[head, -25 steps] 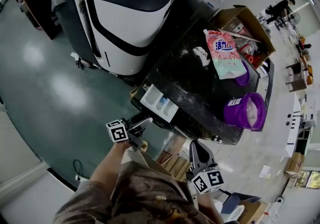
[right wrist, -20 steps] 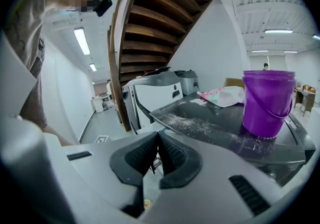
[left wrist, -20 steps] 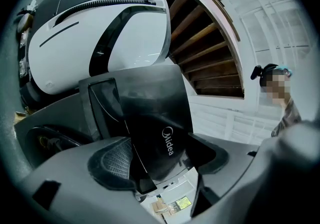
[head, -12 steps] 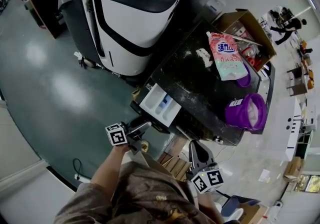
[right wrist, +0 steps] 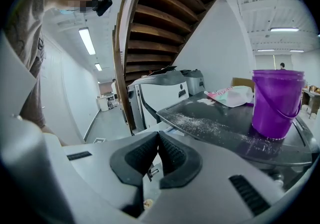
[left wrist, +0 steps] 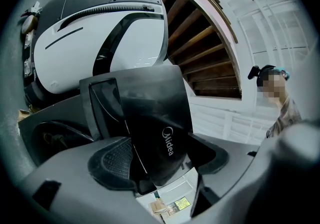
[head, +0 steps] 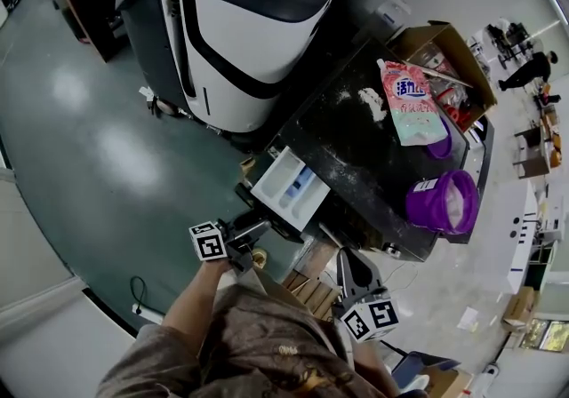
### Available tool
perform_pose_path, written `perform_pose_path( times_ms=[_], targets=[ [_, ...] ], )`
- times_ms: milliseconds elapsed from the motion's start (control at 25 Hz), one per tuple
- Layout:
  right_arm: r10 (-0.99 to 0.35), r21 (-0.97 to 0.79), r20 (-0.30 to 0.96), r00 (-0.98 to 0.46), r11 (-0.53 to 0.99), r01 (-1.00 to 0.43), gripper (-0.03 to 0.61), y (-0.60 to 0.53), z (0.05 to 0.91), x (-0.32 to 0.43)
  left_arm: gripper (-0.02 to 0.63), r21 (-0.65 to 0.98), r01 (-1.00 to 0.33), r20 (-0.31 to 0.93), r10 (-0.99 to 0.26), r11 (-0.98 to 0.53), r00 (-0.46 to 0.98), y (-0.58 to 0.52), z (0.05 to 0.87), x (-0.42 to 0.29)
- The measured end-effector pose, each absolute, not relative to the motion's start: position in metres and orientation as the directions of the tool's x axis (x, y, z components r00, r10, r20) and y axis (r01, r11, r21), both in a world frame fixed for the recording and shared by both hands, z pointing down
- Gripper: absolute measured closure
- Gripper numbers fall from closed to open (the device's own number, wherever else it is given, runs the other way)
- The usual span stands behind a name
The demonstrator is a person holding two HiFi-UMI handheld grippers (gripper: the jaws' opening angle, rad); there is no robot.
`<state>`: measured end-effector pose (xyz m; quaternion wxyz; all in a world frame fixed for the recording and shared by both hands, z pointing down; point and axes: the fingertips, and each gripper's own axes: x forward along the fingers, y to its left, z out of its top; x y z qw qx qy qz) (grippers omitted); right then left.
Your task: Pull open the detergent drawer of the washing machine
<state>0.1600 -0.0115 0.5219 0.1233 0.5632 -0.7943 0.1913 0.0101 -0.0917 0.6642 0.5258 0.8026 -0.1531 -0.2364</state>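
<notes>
The washing machine (head: pixel 373 156) has a dark, powder-dusted top. Its detergent drawer (head: pixel 290 188) is pulled out toward me, showing white compartments with a blue insert. My left gripper (head: pixel 256 228) sits at the drawer's near end. In the left gripper view the drawer's black front panel (left wrist: pixel 155 118) with a brand logo stands between the pads, and the left gripper (left wrist: pixel 160 163) is shut on it. My right gripper (head: pixel 349 261) hangs lower right, apart from the machine. Its pads meet with nothing between them, so the right gripper (right wrist: pixel 159 144) is shut.
A purple bucket (head: pixel 442 201) and a pink detergent bag (head: pixel 414 103) rest on the machine's top, next to an open cardboard box (head: pixel 444 59). A large white and black machine (head: pixel 240 32) stands behind. Green floor (head: pixel 89 147) lies to the left. Wooden stairs (right wrist: pixel 160 23) rise overhead.
The drawer has slid further out of the machine with the left gripper holding its front. The right gripper has stayed where it was.
</notes>
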Motion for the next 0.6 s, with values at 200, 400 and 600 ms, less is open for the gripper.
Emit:
perform_pose_path(
  times_ms=[200,400,600],
  targets=[
    [-0.839,-0.172,0.415,-0.352,0.308,-0.936,0.575,-0.014,0.524,0.153,0.263,0.917,0.008,-0.222,-0.497,-0.398,0.839,-0.089,0.662,0.007],
    [-0.834,-0.174,0.413,-0.365,0.322,-0.931,0.575,-0.019,0.525,0.148,0.264,0.918,0.009,-0.222,-0.492,-0.398,0.842,-0.089,0.664,0.007],
    [-0.830,-0.171,0.418,-0.368,0.326,-0.930,0.575,-0.019,0.526,0.148,0.262,0.920,0.014,-0.224,-0.496,-0.391,0.839,-0.089,0.667,0.006]
  ],
)
